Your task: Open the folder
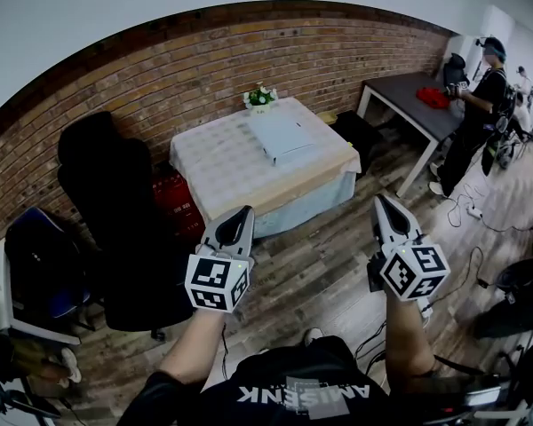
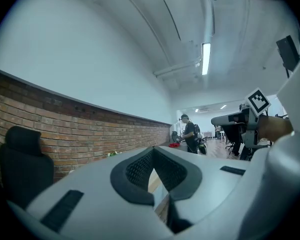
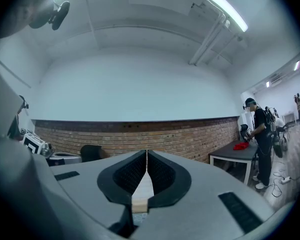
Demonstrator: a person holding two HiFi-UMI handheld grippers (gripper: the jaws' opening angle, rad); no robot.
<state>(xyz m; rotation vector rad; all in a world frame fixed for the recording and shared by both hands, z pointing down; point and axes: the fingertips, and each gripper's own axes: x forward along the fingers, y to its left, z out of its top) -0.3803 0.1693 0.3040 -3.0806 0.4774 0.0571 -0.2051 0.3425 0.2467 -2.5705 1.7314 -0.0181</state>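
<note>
**K:** Since nothing was in reach yet, both claws were shut and empty. Left claw (image 1: 241, 213) and right claw (image 1: 381, 202) were side by side in front of the body, level, noses toward the table (image 1: 313, 181).

**M:** Sure they were fully shut?

**K:** Yes. Pads met tip to tip in each gripper view, with nothing between them. My read is that this was a carry posture for the walk-up, not a grip.

**M:** Why both aimed the same way?

**K:** Probably lining up on the target. A stretch of bare floor (image 1: 311, 273) lay between the claws and the table.

**M:** Where was the folder?

**K:** The folder (image 1: 282, 137) lay flat on the cloth (image 1: 209, 158), toward the far side of the tabletop and well apart from both claws. Flowers (image 1: 260, 98) stood just beyond it, against the brick wall (image 1: 204, 60).

**M:** Condition?

**K:** It was closed. Pale grey-blue, rectangular, thin, sitting a bit skewed to the table edges. It was too small to tell which edge was the spine, so the opening side was unclear.
</note>
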